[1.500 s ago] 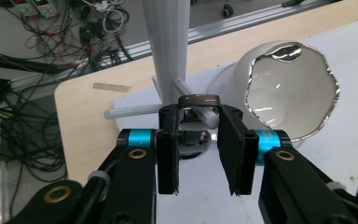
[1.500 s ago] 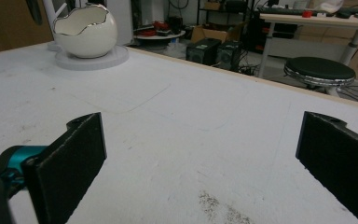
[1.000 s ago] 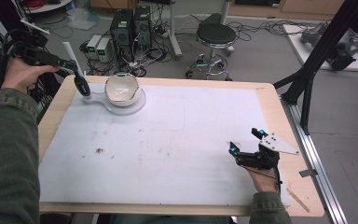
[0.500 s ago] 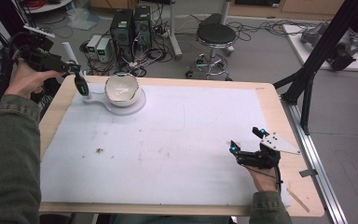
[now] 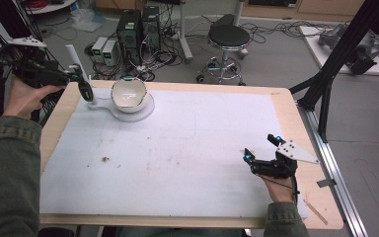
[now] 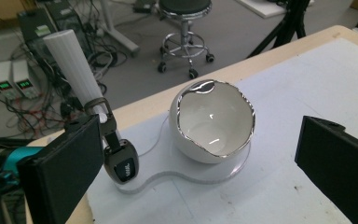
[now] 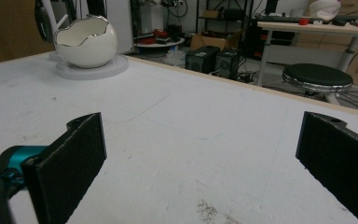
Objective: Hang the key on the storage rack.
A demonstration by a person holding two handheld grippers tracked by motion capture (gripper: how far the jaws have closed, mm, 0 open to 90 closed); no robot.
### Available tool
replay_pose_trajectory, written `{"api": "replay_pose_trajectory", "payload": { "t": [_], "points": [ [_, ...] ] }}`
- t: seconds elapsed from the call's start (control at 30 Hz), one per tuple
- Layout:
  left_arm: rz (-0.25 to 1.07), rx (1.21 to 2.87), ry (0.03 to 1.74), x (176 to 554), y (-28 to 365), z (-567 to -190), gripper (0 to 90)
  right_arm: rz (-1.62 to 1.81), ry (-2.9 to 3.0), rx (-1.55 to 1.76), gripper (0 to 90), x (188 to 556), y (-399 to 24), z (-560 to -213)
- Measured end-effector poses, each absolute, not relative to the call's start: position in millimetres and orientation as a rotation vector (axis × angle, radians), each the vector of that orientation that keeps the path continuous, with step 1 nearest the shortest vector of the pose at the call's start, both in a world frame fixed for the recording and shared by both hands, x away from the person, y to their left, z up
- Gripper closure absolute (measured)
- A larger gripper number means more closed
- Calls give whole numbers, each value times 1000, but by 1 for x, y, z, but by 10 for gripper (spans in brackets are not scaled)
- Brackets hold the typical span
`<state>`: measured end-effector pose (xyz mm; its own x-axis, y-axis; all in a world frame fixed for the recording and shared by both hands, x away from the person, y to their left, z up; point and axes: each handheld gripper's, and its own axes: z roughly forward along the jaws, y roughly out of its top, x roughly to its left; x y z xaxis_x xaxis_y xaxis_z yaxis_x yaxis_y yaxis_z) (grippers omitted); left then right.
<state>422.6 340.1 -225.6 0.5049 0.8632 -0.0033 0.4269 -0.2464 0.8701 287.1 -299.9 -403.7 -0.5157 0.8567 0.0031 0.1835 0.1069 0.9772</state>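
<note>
Overhead, the left gripper (image 5: 79, 79) sits at about ten o'clock on the table (image 5: 69, 98), gripped by the person's left hand (image 5: 24, 96) just off the wooden edge. Its jaws are spread wide apart and grasp nothing; in the left gripper view they frame the scene from either side.

Just to the right of it, at about eleven o'clock, a white egg-shaped bowl (image 5: 128, 93) with a jagged silver rim stands upright on a clear flat base (image 5: 138, 111), which lies on the white sheet (image 5: 177, 148) covering the table. On the narrow end of that base, at the bowl's nine o'clock, a dark car key fob (image 6: 121, 165) stands on its end, with a white ribbed cylinder (image 6: 72, 63) rising tilted behind it. Whether the fob touches the near jaw I cannot tell.

Near the sheet's seven o'clock lies a small dark smudge (image 5: 105, 159).

Farther right, at about four o'clock, the right gripper (image 5: 261, 153) rests low over the sheet in the right hand (image 5: 279, 187), well apart from the bowl. Its jaws also stand wide open and empty, pointing across the sheet toward the bowl (image 7: 86, 42), which appears far off at eleven o'clock in the right gripper view.

Beyond the table's twelve o'clock edge, a black stool (image 5: 229, 37) stands on the floor.
</note>
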Motion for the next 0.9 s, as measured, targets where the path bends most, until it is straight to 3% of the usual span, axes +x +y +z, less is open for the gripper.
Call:
{"api": "replay_pose_trajectory", "payload": {
  "t": [0.43, 0.9],
  "points": [
    [700, 1800, 1011, 384, 332, -243, 17, 1461, 1780, 1021, 7, 287, -303, -403],
    [716, 1736, 990, 354, 334, -288, 17, 1477, 1765, 1033, 7, 286, -306, -402]
  ]
}}
